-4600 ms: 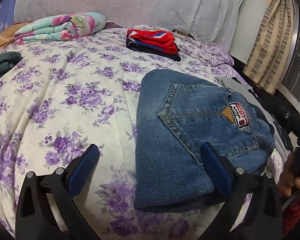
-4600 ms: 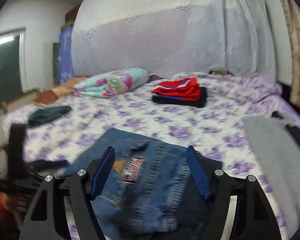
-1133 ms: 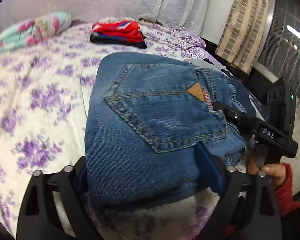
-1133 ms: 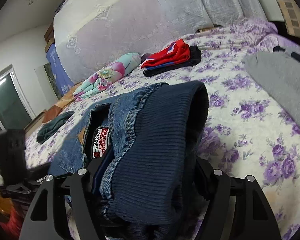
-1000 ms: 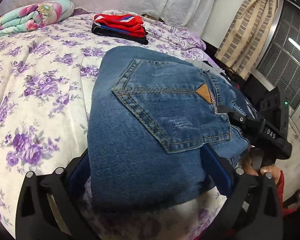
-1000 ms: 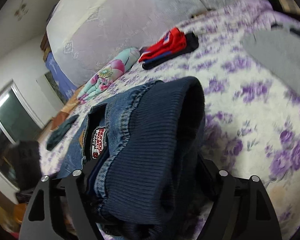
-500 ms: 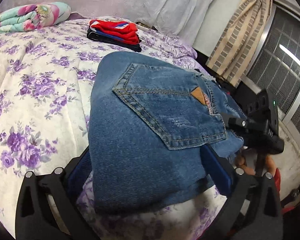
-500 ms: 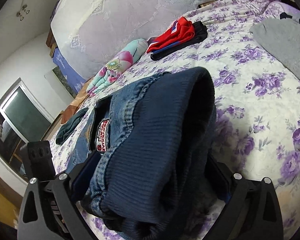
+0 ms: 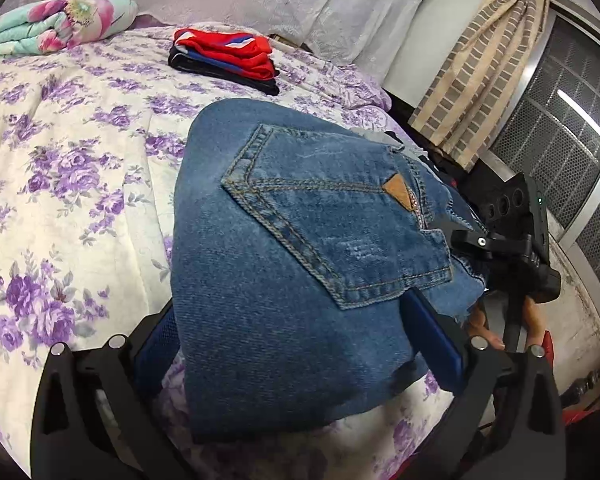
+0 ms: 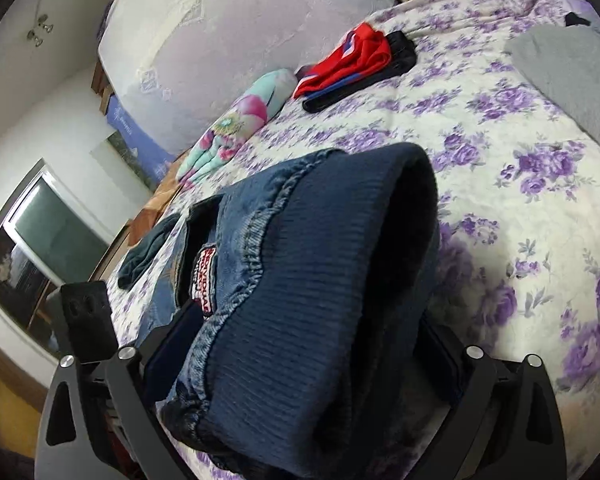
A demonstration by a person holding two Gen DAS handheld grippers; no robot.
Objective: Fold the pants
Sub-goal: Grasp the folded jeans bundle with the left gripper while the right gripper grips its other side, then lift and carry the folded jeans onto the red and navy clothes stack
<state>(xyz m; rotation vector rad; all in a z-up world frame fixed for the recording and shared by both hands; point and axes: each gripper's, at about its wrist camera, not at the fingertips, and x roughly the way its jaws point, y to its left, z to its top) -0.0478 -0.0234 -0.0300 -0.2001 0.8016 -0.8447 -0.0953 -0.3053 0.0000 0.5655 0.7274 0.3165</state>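
The folded blue jeans (image 9: 300, 220) sit as a thick bundle between both grippers, raised slightly off the flowered bed sheet (image 9: 60, 160). My left gripper (image 9: 288, 320) spans the folded end below the back pocket, both blue pads against the denim. My right gripper (image 10: 308, 320) holds the dark ribbed waistband end (image 10: 320, 260); its jaws are closing and the cloth fills the gap between them. The right gripper's black housing (image 9: 512, 216) shows at the far side of the bundle, with fingers of a hand under it.
A red and dark folded stack (image 9: 228, 56) lies farther up the bed, with a flowered rolled quilt (image 9: 60, 24) at the back left. A grey garment (image 10: 568, 72) lies at the right edge and a dark green one (image 10: 148, 248) at the left. The striped curtain (image 9: 472, 60) hangs at the right.
Several seconds ago the jeans lay flat with both grippers open around them. Now both grippers hold the bundle from opposite ends. Over the last second it barely moved.
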